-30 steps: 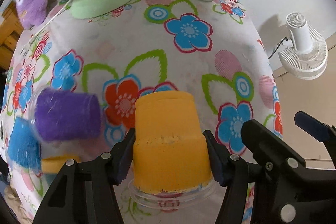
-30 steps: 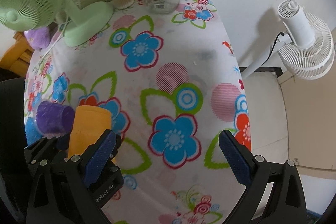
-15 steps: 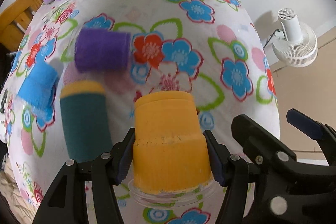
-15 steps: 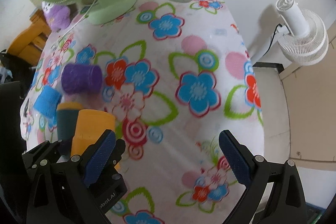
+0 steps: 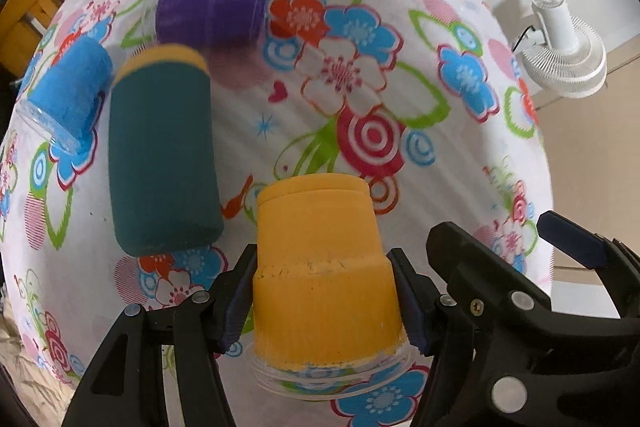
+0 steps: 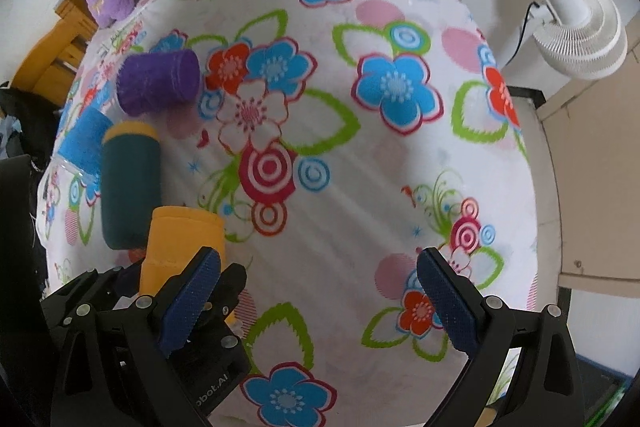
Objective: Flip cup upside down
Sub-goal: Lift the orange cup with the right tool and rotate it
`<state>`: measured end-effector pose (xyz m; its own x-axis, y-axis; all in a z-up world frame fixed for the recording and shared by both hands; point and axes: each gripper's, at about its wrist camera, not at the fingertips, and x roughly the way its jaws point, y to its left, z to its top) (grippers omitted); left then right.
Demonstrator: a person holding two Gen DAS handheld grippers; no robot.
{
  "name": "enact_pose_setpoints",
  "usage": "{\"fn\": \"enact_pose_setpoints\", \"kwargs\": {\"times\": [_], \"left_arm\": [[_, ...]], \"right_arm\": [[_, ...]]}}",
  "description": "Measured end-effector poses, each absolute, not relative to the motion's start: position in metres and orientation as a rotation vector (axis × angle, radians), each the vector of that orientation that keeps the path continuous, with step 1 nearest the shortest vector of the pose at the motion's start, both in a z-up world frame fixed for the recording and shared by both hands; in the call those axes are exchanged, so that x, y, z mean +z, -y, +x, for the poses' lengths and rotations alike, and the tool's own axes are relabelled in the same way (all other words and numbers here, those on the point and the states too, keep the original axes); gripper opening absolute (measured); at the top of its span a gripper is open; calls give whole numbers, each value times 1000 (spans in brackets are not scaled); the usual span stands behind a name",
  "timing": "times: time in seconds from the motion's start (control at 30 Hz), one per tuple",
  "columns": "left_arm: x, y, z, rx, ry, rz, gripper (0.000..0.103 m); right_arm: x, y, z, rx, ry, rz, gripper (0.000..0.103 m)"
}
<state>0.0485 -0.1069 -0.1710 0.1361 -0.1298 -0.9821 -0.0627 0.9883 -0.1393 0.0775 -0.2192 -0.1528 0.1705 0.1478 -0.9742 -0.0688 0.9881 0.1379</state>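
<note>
Orange-sleeved cup [image 5: 326, 279] sits clenched in the left gripper [image 5: 322, 301], right gripper [image 6: 318, 303] gaping empty — I'd rotate slowly, clear of the teal cup [image 5: 160, 155] — before lowering to the worktop [image 5: 460, 163].

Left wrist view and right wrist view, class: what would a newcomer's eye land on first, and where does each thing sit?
First comes the orange cup, clamped in the left tool low in the frame above the flowered tablecloth. Next, three cups lying on their sides at the left: purple cup, blue cup and dark green cup. The right tool stands open and empty.
</note>
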Motion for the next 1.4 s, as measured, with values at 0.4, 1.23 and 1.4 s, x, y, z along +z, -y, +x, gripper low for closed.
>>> {"fn": "enact_pose_setpoints", "kwargs": {"times": [0.4, 1.23, 1.4], "left_arm": [[-191, 105, 63, -46, -1434, -160, 77], [-100, 49, 46, -140, -1329, 81, 99], [-113, 27, 41, -121, -1356, 105, 99]], "right_arm": [[-174, 219, 85, 144, -1418, 83, 100], [-103, 192, 63, 139, -1351, 164, 100], [-119, 171, 64, 129, -1404, 130, 100]]}}
